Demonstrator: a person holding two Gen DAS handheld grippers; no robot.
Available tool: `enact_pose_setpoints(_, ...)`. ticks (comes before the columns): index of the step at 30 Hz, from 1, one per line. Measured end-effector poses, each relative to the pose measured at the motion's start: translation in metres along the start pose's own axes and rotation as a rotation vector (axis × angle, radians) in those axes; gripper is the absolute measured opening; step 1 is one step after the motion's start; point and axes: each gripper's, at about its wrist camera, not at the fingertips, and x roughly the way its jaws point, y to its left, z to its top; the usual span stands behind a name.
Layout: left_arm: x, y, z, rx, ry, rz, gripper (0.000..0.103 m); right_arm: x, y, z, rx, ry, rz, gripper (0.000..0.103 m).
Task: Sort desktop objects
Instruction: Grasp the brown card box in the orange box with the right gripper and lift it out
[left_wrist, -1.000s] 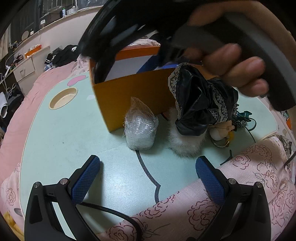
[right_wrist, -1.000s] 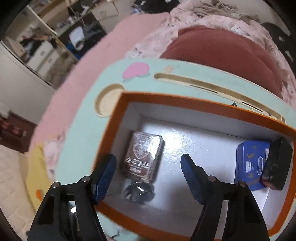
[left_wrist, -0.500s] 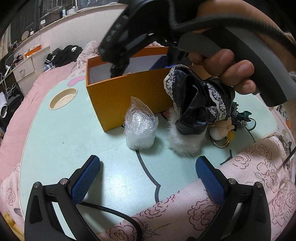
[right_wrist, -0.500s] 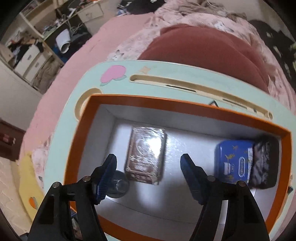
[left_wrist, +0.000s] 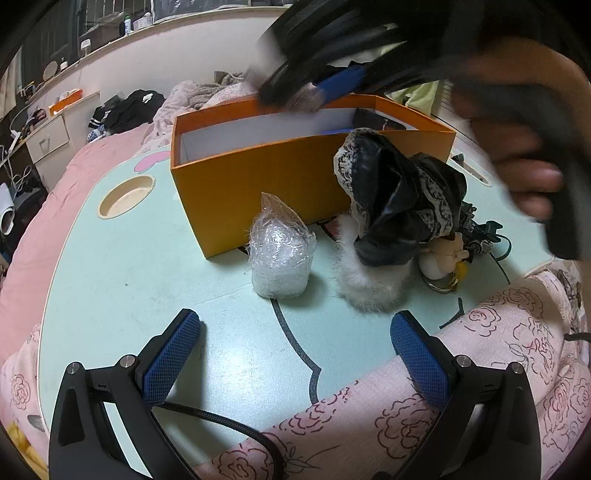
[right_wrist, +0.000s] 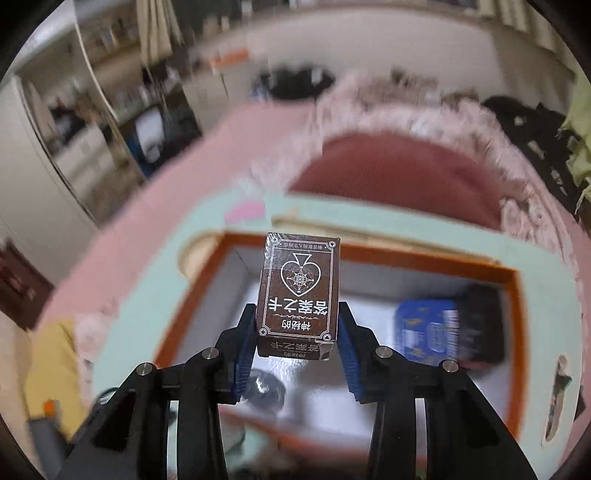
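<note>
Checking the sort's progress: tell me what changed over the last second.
The right tool closed on the brown card box that lay in the orange box and lifted it out. The left tool stayed open and idle; the wrapped bundle and black pouch did not move.

— Where, on the surface (left_wrist: 110, 280)?
— Wrapped bundle (left_wrist: 280, 254) just before the box (left_wrist: 258, 184); fur-trimmed pile (left_wrist: 391, 229) right of it.
— In the box?
— Tin (right_wrist: 424, 328) at right; card pack (right_wrist: 299, 291) above, between the tongs (right_wrist: 297, 341).

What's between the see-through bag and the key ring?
In the left wrist view, a white furry thing under a black lacy cloth lies between bag and ring.
</note>
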Motion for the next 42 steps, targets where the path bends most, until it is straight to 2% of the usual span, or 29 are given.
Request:
enact_pose_setpoints(3, 0.0, 0.0, 0.0, 0.0, -0.001, 0.0, 0.103, -0.037, -0.013, -0.023, 0.042, -0.063, 0.042, 0.04)
enact_pose_setpoints(7, 0.0, 0.0, -0.001, 0.001, -0.001, -0.001, 0.103, -0.06, -0.024, -0.067, 0.089, -0.072, 0.054, 0.04)
enact_pose_setpoints(10, 0.0, 0.001, -0.001, 0.001, -0.001, -0.001, 0.103, -0.058, -0.023, -0.099, 0.096, -0.049, 0.042, 0.04)
enact_pose_setpoints(15, 0.0, 0.001, -0.002, 0.0, -0.002, -0.001, 0.103, -0.035, -0.021, -0.102, 0.07, -0.045, 0.026, 0.042)
enact_pose_setpoints(16, 0.0, 0.001, -0.002, 0.0, -0.002, -0.001, 0.103, -0.035, -0.019, -0.103, 0.054, -0.052, 0.006, 0.044)
enact_pose_setpoints(17, 0.0, 0.001, -0.002, 0.0, -0.002, -0.001, 0.103, -0.036, -0.02, -0.103, 0.037, -0.066, -0.016, 0.054)
enact_pose_setpoints(18, 0.0, 0.001, -0.002, 0.0, -0.002, -0.002, 0.103, -0.041, -0.02, -0.105, 0.016, -0.097, -0.049, 0.069)
enact_pose_setpoints(20, 0.0, 0.001, -0.002, 0.0, -0.002, -0.002, 0.103, -0.05, -0.022, -0.111, -0.007, -0.146, -0.083, 0.086)
enact_pose_setpoints(22, 0.0, 0.001, -0.002, 0.0, -0.002, -0.002, 0.103, -0.058, -0.025, -0.122, -0.032, -0.167, -0.114, 0.088)
enact_pose_setpoints(24, 0.0, 0.001, -0.003, 0.001, -0.002, -0.002, 0.103, -0.06, -0.03, -0.138, -0.05, -0.149, -0.139, 0.088)
enact_pose_setpoints(26, 0.0, 0.001, -0.002, 0.001, -0.002, -0.002, 0.103, -0.059, -0.032, -0.152, -0.067, -0.112, -0.132, 0.088)
enact_pose_setpoints(28, 0.0, 0.001, -0.003, 0.001, -0.002, -0.002, 0.103, -0.052, -0.031, -0.166, -0.097, -0.063, -0.164, 0.088)
enact_pose_setpoints(30, 0.0, 0.001, -0.003, 0.002, -0.001, -0.002, 0.103, -0.051, -0.039, -0.17, -0.055, -0.075, -0.169, 0.098)
enact_pose_setpoints(32, 0.0, 0.001, -0.003, 0.002, -0.002, -0.001, 0.103, -0.049, -0.043, -0.17, -0.061, -0.075, -0.18, 0.103)
enact_pose_setpoints(42, -0.001, 0.0, -0.004, 0.002, -0.003, -0.003, 0.103, -0.049, -0.042, -0.171, -0.084, -0.102, -0.154, 0.103)
